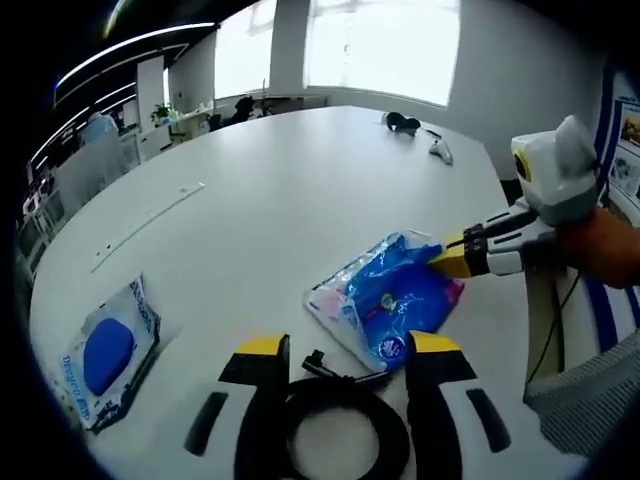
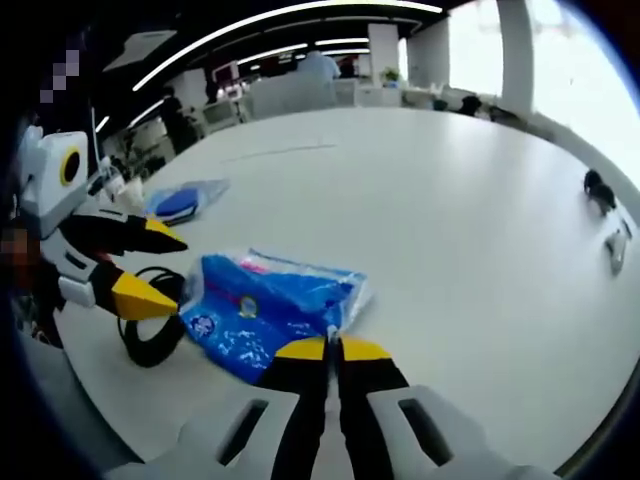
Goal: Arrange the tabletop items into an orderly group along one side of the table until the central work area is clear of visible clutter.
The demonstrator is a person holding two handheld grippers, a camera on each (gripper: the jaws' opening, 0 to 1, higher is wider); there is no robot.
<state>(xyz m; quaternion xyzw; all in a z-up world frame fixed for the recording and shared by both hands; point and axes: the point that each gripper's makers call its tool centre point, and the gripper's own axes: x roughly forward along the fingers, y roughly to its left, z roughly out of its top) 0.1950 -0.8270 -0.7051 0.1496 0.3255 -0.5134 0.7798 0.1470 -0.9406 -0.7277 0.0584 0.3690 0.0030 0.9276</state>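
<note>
A blue plastic packet (image 1: 390,295) lies on the white table (image 1: 290,200) just ahead of my left gripper (image 1: 348,345), whose jaws stand open. A coiled black cable (image 1: 340,425) lies between those jaws, not gripped. My right gripper (image 1: 450,257) comes in from the right and is shut on the packet's far corner. In the right gripper view, my right gripper (image 2: 332,348) pinches the near edge of the blue packet (image 2: 265,310). The open left gripper (image 2: 178,272) hovers over the cable (image 2: 150,338) at the left.
A second clear packet with a blue round pad (image 1: 110,350) (image 2: 180,203) lies near the table edge. A black item (image 1: 402,122) (image 2: 598,190) and a small white item (image 1: 440,150) (image 2: 615,245) sit at the far side. Office desks and chairs stand beyond.
</note>
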